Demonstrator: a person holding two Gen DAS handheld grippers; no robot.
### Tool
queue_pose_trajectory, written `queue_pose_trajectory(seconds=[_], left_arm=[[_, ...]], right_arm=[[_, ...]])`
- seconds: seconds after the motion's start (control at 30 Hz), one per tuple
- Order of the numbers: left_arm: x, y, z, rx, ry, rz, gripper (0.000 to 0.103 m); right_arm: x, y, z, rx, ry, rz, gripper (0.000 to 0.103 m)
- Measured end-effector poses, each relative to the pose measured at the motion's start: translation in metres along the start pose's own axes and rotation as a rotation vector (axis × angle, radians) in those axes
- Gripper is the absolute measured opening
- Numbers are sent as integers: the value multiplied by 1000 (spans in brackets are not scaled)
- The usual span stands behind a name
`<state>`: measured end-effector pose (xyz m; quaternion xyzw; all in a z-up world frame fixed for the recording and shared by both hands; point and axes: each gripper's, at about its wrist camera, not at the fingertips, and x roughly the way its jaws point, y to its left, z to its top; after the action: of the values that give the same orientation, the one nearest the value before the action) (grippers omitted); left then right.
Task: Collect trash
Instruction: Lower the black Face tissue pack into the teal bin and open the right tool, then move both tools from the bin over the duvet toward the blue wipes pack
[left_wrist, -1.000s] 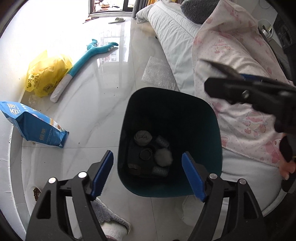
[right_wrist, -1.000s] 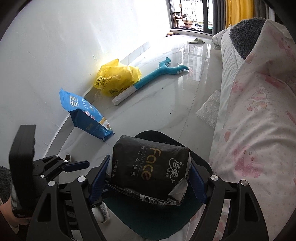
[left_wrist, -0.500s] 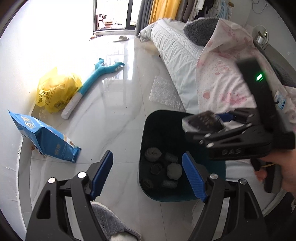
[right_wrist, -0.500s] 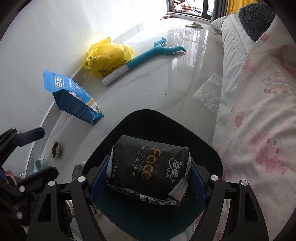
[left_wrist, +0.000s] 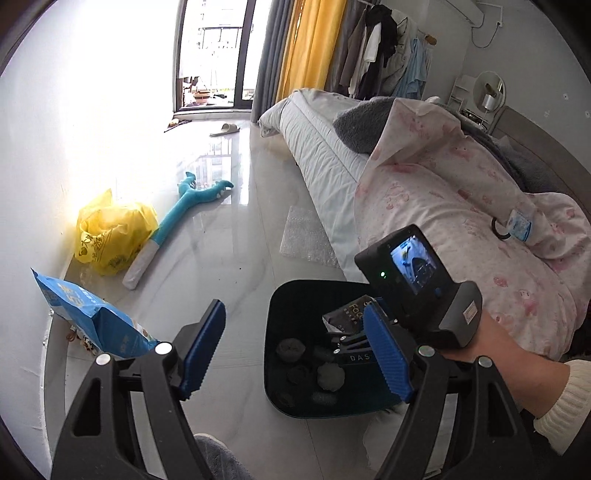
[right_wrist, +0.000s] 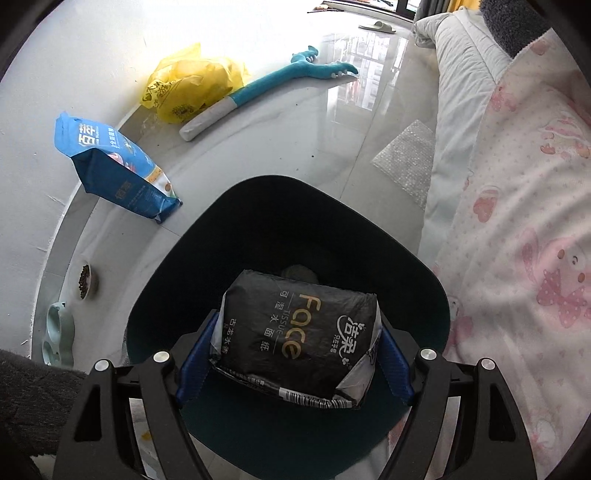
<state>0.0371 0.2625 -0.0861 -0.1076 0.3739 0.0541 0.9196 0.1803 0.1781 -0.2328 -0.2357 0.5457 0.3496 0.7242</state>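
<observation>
Tissue pack (right_wrist: 299, 332), black and crumpled, sits pinched across its width between the right gripper (right_wrist: 295, 358) pads, directly above the open mouth of the dark bin (right_wrist: 424, 280). The gripper points steeply down, with the bin right below and in front of it. A few dark wads lie on the bin floor (left_wrist: 328, 373) under the pack.

Left gripper (left_wrist: 295, 354) is spread with nothing between its fingers. It hangs off to the side of the bin and looks over at the right hand (left_wrist: 491, 343).

Risks, as a judgement:
- The pack is wide and soft. If the jaws open unevenly it could cling to one pad and swing out over the rim.
- The pack's torn flap (right_wrist: 354, 387) near the right pad could snag there.
- The bin stands just beside the bed (right_wrist: 517, 221). A gripper bump on the rim could tip or slide it on the glossy floor (right_wrist: 295, 129).
- A drop from too high may bounce the pack off the wads below.

Further out from the gripper lie the blue bag (right_wrist: 118, 173), the yellow bag (right_wrist: 192, 88), a teal plush toy (right_wrist: 280, 81) and bubble wrap (right_wrist: 406, 151), all still on the floor.
</observation>
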Motion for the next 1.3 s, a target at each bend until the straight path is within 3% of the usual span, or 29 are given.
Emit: queue_pose_trajectory(seconds=[0.2, 0.4, 0.73, 0.97, 1.13, 1.3], left_arm=[[-28, -16, 16, 7, -77, -26, 79], [-45, -44, 28, 115, -136, 15, 79], [-55, -83, 55, 154, -257, -32, 79], [-39, -110, 67, 175, -277, -65, 84], [-28, -139, 70, 223, -306, -115, 92], [-8, -150, 72, 237, -290, -113, 94]], right_arm=[[-4, -3, -10, 1, 58, -22, 85], [-31, -10, -18, 12, 1, -9, 90], [-85, -43, -29, 63, -157, 72, 90], [-130, -68, -42, 86, -319, 120, 91], [-157, -89, -49, 102, -409, 92, 91], [-180, -122, -58, 153, -477, 39, 93]])
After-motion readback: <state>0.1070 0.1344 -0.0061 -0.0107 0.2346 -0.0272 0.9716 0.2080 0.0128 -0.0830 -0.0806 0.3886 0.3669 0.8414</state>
